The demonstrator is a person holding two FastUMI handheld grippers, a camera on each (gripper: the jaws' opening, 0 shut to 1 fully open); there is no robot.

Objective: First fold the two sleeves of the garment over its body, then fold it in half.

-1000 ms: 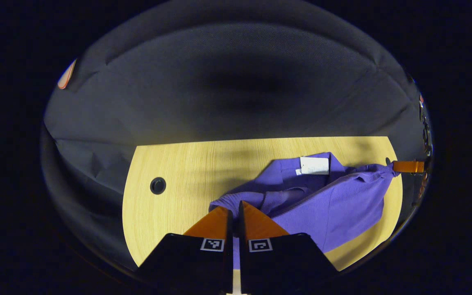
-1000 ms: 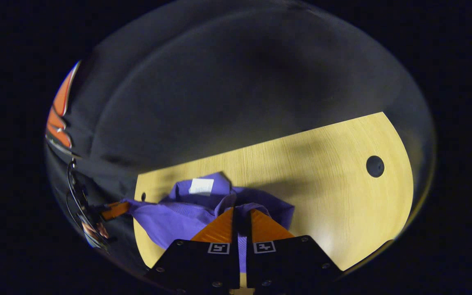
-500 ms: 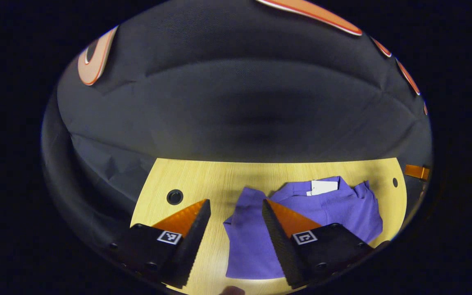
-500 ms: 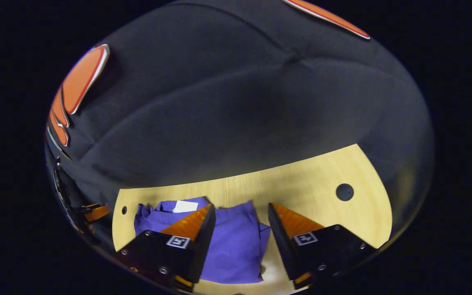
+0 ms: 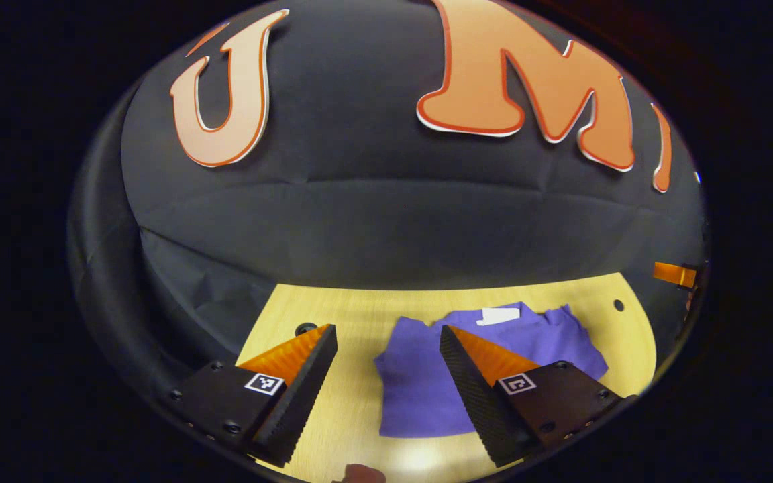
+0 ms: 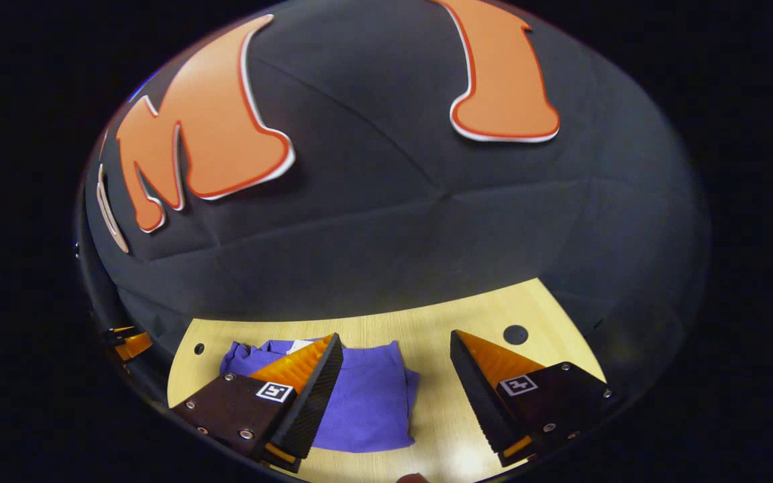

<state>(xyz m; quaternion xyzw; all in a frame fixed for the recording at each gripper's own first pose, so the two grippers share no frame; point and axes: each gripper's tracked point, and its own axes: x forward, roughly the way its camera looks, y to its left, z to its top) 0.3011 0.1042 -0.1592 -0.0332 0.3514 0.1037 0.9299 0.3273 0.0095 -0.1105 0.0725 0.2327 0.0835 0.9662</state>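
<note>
The purple garment (image 5: 417, 382) lies folded in a compact rectangle on the light wooden table (image 5: 346, 402), with a white label (image 5: 499, 315) at its far edge. My left gripper (image 5: 387, 330) hangs open above the table, apart from the cloth, which shows between and under its fingers. In the right gripper view the garment (image 6: 370, 392) lies below and left of centre. My right gripper (image 6: 396, 335) is open above it, holding nothing. The other gripper's finger shows at the right edge (image 5: 675, 274) of the left gripper view and at the left edge (image 6: 128, 343) of the right gripper view.
The table has a round cable hole (image 6: 514, 333) to the right of the garment and a small hole (image 6: 198, 348) near its left. A second cable hole (image 5: 304, 329) shows behind my left finger. The black booth wall rises right behind the table's far edge.
Both grippers, shut on the garment's edge one second ago, have opened and let it go. They have risen and drawn back. The garment now lies folded flat.
</note>
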